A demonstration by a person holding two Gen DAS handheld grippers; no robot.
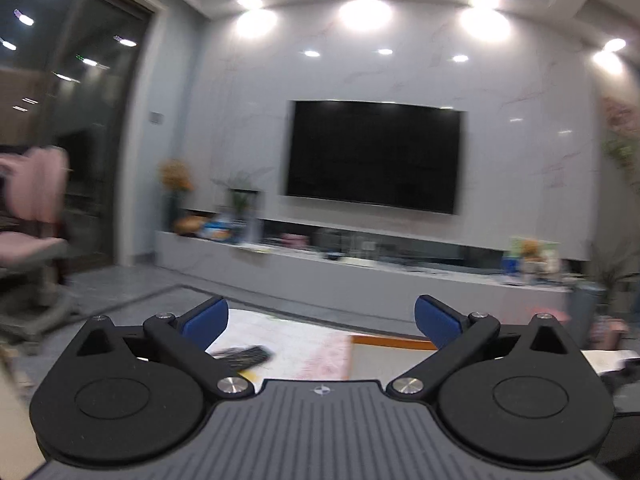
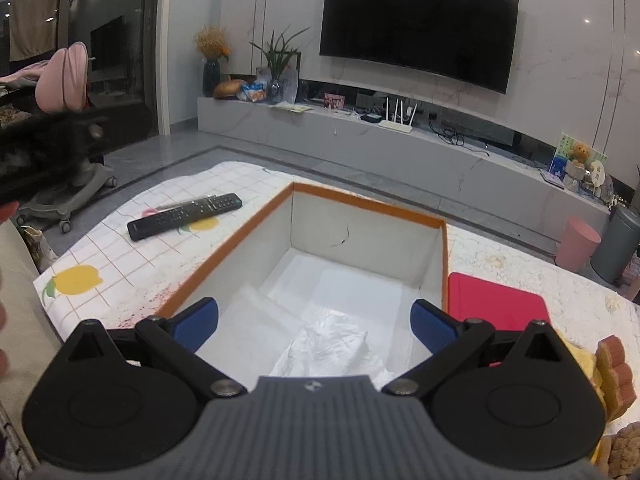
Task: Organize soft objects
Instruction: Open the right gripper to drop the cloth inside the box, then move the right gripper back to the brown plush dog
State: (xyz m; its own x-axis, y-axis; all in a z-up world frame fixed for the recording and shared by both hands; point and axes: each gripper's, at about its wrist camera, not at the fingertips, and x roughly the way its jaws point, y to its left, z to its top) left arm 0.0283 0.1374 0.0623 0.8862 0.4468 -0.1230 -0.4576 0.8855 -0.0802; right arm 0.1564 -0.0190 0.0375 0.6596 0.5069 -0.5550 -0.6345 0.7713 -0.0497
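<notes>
In the right wrist view an open box with an orange rim (image 2: 360,200) stands on the table. A crumpled white soft sheet (image 2: 328,344) lies on its white floor. My right gripper (image 2: 314,316) hovers above the box's near end, open, with nothing between its blue pads. A red flat cloth (image 2: 496,300) lies right of the box, and a yellow and orange spongy thing (image 2: 608,368) sits at the right edge. My left gripper (image 1: 320,312) points nearly level at the TV wall, open and empty, with the box rim (image 1: 392,342) just ahead below it.
A black remote (image 2: 184,216) lies on the lemon-print tablecloth (image 2: 120,272) left of the box. A black fuzzy shape (image 2: 40,148) fills the left edge. Beyond the table are a TV cabinet (image 2: 360,140), a pink chair (image 2: 64,80), a pink bin (image 2: 576,244) and a grey bin (image 2: 616,240).
</notes>
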